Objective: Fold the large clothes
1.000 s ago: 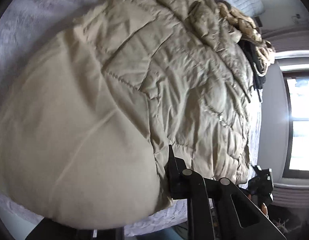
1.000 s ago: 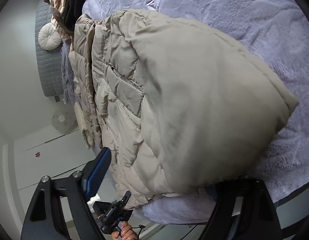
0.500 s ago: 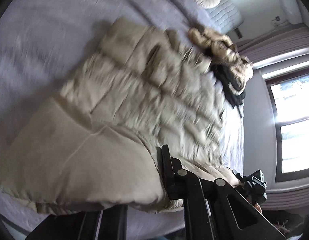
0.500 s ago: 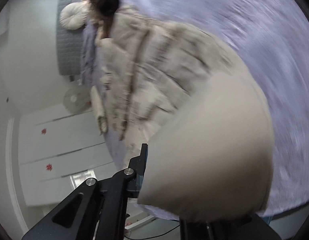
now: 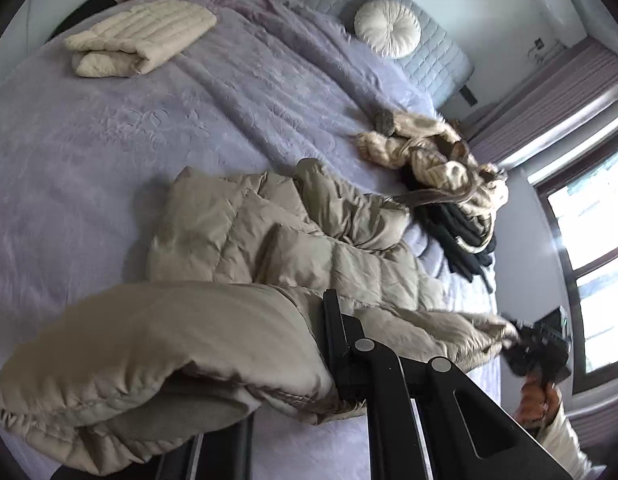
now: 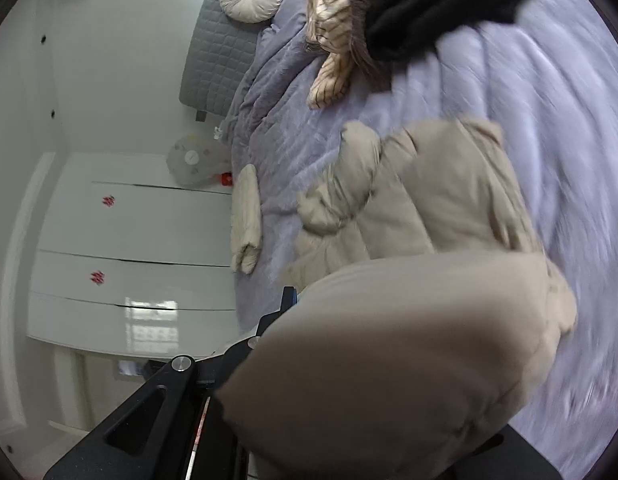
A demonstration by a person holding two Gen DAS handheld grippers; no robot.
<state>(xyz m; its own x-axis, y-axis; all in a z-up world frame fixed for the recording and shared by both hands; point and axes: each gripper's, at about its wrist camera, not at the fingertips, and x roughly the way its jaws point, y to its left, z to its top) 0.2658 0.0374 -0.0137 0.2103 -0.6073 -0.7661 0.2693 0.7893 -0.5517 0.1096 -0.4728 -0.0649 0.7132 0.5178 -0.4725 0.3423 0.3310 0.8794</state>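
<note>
With the right gripper point(image 6: 293, 364) newly clamped beside the left gripper point(image 5: 293, 364), the beige puffer coat point(image 5: 269, 248) is being lifted toward twelve o'clock for folding.

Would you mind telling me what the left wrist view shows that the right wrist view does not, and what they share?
Only the left wrist view shows the window, the curtains and the right gripper shut on the beige puffer coat, with the person's hand below it. Only the right wrist view shows the white cabinets and a round white fan. Both show the coat, the lavender bedspread, round cushion, folded cream jacket and the unfolded clothes pile.
</note>
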